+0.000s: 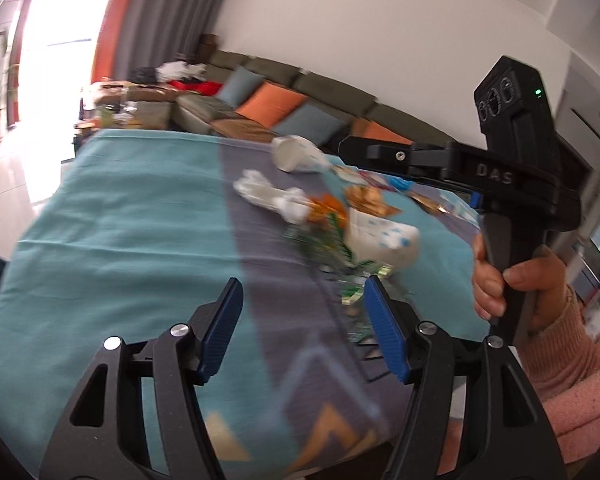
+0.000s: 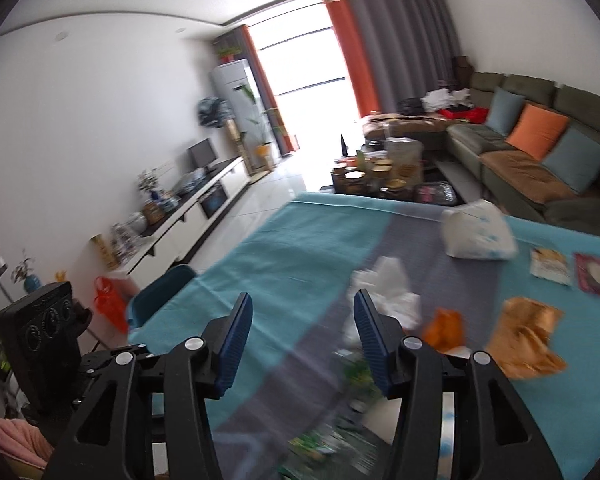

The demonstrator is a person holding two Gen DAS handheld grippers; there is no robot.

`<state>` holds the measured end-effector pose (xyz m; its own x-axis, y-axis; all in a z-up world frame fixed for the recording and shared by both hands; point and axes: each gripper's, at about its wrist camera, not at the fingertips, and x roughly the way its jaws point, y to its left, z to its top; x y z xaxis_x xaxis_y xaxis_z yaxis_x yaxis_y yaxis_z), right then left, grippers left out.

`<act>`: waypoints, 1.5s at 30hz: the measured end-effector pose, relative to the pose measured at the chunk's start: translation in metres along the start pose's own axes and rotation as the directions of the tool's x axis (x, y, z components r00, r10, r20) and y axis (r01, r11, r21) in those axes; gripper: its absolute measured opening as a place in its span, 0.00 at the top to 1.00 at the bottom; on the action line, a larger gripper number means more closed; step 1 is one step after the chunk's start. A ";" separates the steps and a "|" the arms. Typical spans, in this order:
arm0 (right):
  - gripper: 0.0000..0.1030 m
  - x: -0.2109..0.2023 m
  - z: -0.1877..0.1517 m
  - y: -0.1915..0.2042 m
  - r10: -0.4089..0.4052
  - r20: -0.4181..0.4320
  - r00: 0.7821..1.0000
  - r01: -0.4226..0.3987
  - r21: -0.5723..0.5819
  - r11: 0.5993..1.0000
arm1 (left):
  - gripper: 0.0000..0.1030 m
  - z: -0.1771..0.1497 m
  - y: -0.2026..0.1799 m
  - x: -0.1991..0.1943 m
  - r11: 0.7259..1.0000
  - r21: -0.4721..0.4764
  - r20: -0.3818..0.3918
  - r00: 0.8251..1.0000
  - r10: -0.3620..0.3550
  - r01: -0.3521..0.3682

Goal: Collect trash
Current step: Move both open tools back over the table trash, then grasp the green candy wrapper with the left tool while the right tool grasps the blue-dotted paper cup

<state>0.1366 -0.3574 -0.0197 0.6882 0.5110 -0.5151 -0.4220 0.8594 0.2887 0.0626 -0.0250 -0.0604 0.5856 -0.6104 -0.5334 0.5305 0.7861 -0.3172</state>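
Trash lies on a table with a teal and grey cloth. In the left wrist view I see crumpled white tissue, an orange wrapper, a green wrapper, a tipped paper cup and a second cup farther back. My left gripper is open and empty above the near cloth. In the right wrist view my right gripper is open and empty, with the tissue, an orange wrapper, a gold wrapper and a green wrapper close by.
A white paper cup and flat packets lie farther right on the cloth. A teal chair stands at the table's left edge. A sofa and a cluttered coffee table lie beyond.
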 end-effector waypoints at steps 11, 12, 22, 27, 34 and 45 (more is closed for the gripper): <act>0.42 -0.034 -0.055 -0.076 -0.155 -0.028 0.988 0.157 0.198 0.967 | 0.36 -0.008 -0.033 0.052 0.996 0.037 -0.116 0.991 -0.072 0.077; 0.42 -0.034 -0.058 -0.079 -0.157 -0.033 0.987 0.161 0.206 0.965 | 0.36 -0.009 -0.035 0.055 0.996 0.038 -0.124 0.990 -0.072 0.077; 0.41 -0.031 -0.079 -0.090 -0.104 -0.046 0.994 0.113 0.268 0.957 | 0.39 -0.008 -0.039 0.074 0.997 0.025 -0.172 0.983 -0.068 0.073; 0.47 -0.031 -0.082 -0.094 -0.088 -0.047 0.995 0.098 0.295 0.950 | 0.46 -0.009 -0.034 0.082 0.995 -0.020 -0.202 0.974 -0.104 0.102; 0.57 -0.038 -0.081 -0.097 -0.070 -0.033 0.997 0.077 0.311 0.947 | 0.70 -0.013 -0.035 0.090 0.991 -0.034 -0.230 0.964 -0.131 0.126; 0.85 -0.044 -0.078 -0.094 -0.038 -0.020 0.999 0.042 0.311 0.949 | 0.74 -0.010 -0.033 0.075 0.993 -0.026 -0.193 0.974 -0.121 0.118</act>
<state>0.1003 -0.4622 -0.0875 0.6917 0.4776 -0.5417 -0.1880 0.8433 0.5034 0.0827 -0.0959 -0.0979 0.3877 -0.6707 -0.6323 0.5799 0.7107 -0.3982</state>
